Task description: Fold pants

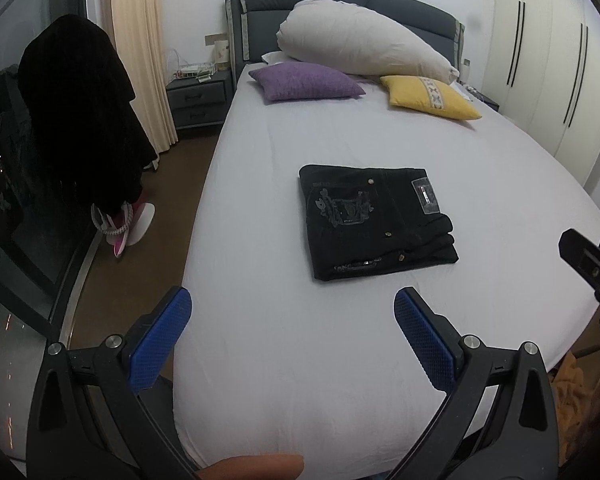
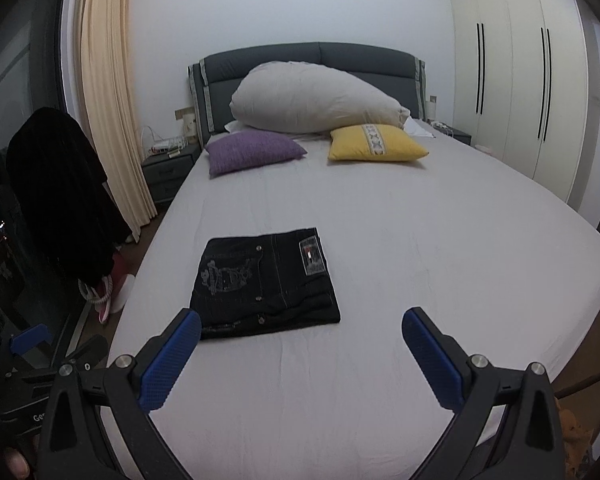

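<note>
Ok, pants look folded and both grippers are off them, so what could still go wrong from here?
The black pants lie in a compact stack on the bed, but the layers at the near right corner look uneven, so a nudge might spread them. Both the left gripper and the right gripper hang open just short of the stack; a low pass forward could snag an edge and undo the fold.

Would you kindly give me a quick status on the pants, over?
Left gripper open, empty. Right gripper open, empty. Pants folded flat on bed. Nothing in the way.
</note>
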Demonstrator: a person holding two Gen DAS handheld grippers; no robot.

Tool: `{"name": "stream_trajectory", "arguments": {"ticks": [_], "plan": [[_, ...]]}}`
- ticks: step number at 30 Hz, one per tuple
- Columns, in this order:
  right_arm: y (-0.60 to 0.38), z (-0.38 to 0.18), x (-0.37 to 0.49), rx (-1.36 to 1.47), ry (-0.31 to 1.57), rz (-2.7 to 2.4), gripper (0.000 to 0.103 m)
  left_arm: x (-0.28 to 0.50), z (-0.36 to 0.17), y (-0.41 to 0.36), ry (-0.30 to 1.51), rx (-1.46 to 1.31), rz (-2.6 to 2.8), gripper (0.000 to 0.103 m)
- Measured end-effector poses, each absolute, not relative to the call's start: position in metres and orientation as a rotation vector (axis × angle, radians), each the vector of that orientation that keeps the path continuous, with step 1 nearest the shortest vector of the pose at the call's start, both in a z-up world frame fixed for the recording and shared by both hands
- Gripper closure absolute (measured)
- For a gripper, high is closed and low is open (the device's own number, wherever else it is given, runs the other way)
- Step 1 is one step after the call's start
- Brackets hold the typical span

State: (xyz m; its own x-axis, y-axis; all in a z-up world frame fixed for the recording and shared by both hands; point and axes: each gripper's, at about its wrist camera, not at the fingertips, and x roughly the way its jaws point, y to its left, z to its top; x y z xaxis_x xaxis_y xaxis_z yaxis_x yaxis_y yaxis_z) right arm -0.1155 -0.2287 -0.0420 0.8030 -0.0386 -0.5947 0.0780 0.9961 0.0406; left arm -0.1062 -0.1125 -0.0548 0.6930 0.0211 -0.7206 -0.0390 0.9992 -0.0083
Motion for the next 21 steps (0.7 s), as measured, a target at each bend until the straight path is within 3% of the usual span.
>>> {"name": "stream_trajectory", "arguments": {"ticks": [21], "plan": [[-0.228,-0.06,-0.109,0.058,0.686,-0.043,0.0,-0.101,-0.066,-0.116,0.823,-0.022,0.036,0.0]]}}
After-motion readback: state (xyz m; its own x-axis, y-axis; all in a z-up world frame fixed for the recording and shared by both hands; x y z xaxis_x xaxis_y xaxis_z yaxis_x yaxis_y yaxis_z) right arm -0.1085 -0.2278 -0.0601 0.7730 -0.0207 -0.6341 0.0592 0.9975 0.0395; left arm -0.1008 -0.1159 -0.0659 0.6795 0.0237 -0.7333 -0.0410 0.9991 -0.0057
